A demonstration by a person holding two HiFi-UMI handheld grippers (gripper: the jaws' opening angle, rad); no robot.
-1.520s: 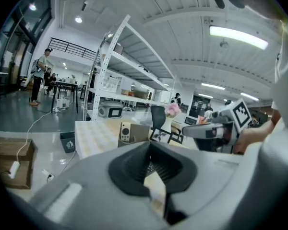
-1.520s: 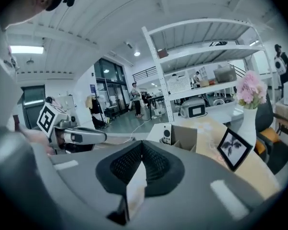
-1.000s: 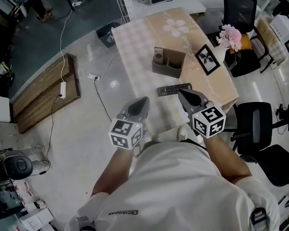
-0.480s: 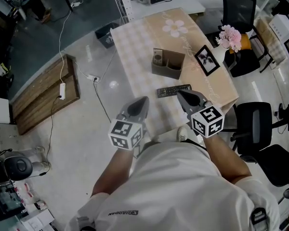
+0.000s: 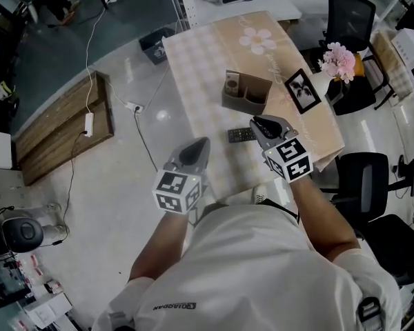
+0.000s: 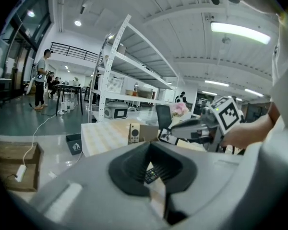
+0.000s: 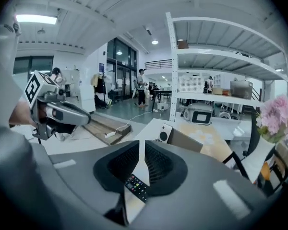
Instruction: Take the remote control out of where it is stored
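Right gripper [image 5: 262,124]: jaws have just been opening and now stand a narrow slit apart, with nothing between the pads. In the head view its tips cover one end of the black remote control [image 5: 240,135]. Left gripper [image 5: 197,149]: jaws also only a thin gap apart, empty, held near the front of the table [image 5: 200,61] and well apart from the remote.

Remote location: flat on the checked cloth, near the brown box [image 5: 252,95] but outside it, buttons up. (A white device [image 5: 231,84] stands upright in one end compartment of the box.)

Handling, judged: light, stiff plastic body, not fragile. The casing is probably smooth and could slip if pinched shallowly. It lies low on the cloth, so little edge is offered. The best hold looks to be across the narrow width on the two long sides, near the middle so it does not tip. The present slit seems too narrow and would need widening.
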